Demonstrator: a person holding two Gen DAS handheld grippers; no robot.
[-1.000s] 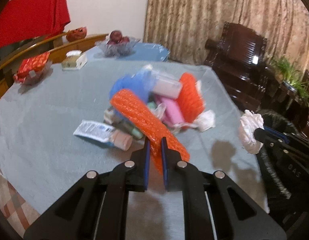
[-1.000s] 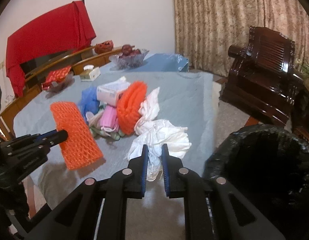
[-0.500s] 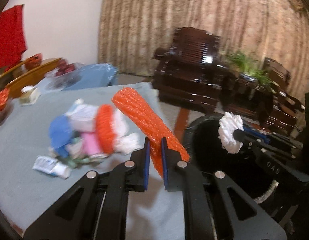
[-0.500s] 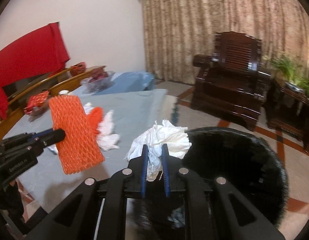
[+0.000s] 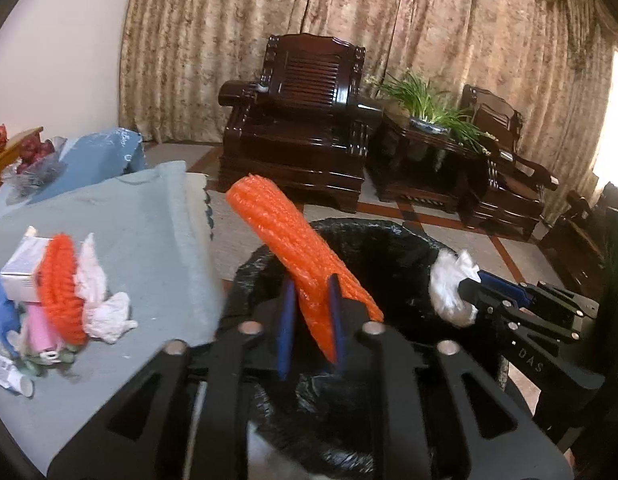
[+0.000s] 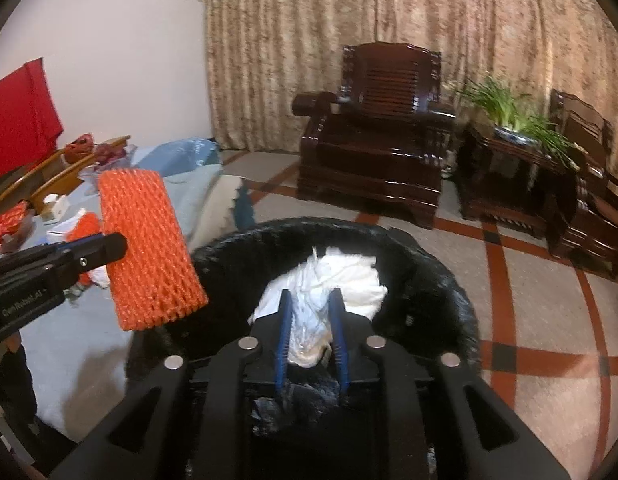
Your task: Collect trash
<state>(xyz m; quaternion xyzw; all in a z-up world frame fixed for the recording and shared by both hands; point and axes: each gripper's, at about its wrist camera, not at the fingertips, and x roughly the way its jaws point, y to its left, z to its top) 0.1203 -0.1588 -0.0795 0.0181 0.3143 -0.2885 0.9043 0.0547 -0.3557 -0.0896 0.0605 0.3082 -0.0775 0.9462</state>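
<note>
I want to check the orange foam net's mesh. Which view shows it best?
The right wrist view: the orange foam net faces it broadside, mesh visible. The left wrist view shows it end-on, foreshortened, between the left gripper's fingers.

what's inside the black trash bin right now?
Little shows inside the black trash bin: dark crumpled liner near the bottom. The white tissue wad and right gripper cover most of the opening; the rest is too dark.

Both claws — left claw (image 5: pixel 311 320), right claw (image 6: pixel 311 334) — now over the bin (image 6: pixel 429 256), jaws loosened.
</note>
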